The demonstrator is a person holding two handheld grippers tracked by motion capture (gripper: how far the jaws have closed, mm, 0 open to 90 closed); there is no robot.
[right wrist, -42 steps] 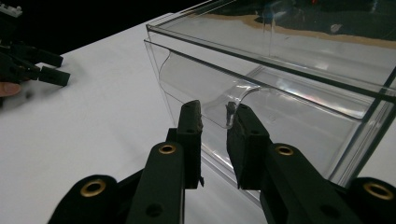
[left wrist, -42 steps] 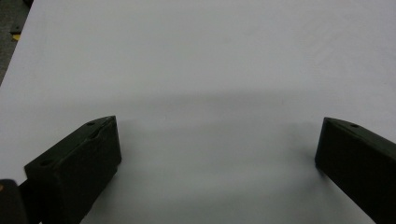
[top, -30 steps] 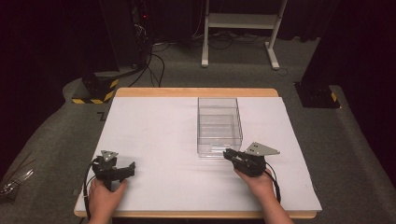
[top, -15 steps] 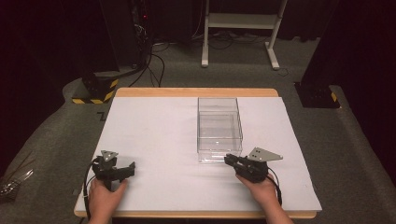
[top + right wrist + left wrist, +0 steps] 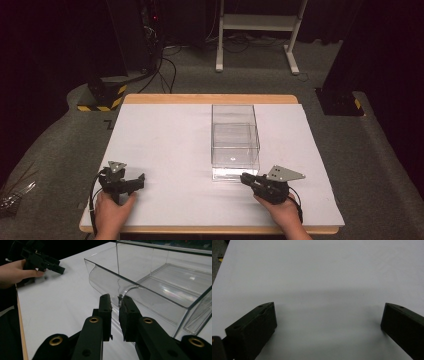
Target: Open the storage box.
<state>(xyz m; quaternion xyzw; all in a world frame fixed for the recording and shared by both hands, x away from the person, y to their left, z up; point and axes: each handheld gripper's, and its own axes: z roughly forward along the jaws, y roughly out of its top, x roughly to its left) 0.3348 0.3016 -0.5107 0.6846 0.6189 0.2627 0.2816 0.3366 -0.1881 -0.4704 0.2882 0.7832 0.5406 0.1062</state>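
A clear plastic box (image 5: 235, 125) stands right of the white table's middle, with a clear drawer (image 5: 162, 287) partly slid out of its near end. My right gripper (image 5: 246, 178) is at that near end. In the right gripper view its jaws (image 5: 116, 301) are shut on the drawer's curved front lip (image 5: 130, 288). My left gripper (image 5: 136, 182) rests by the table's front left edge, held by a hand. Its jaws (image 5: 328, 315) stand wide open over bare white surface with nothing between them. It also appears far off in the right gripper view as the left gripper (image 5: 47, 262).
The white sheet (image 5: 165, 135) covers a wooden table top (image 5: 210, 98). Grey carpet surrounds it. Behind stand a black cabinet with cables (image 5: 145, 30), a white frame stand (image 5: 255, 25) and yellow-black striped feet (image 5: 102, 97).
My right gripper has drawn back toward the table's near edge, and the clear drawer's front has come out with it. The left gripper has stayed still.
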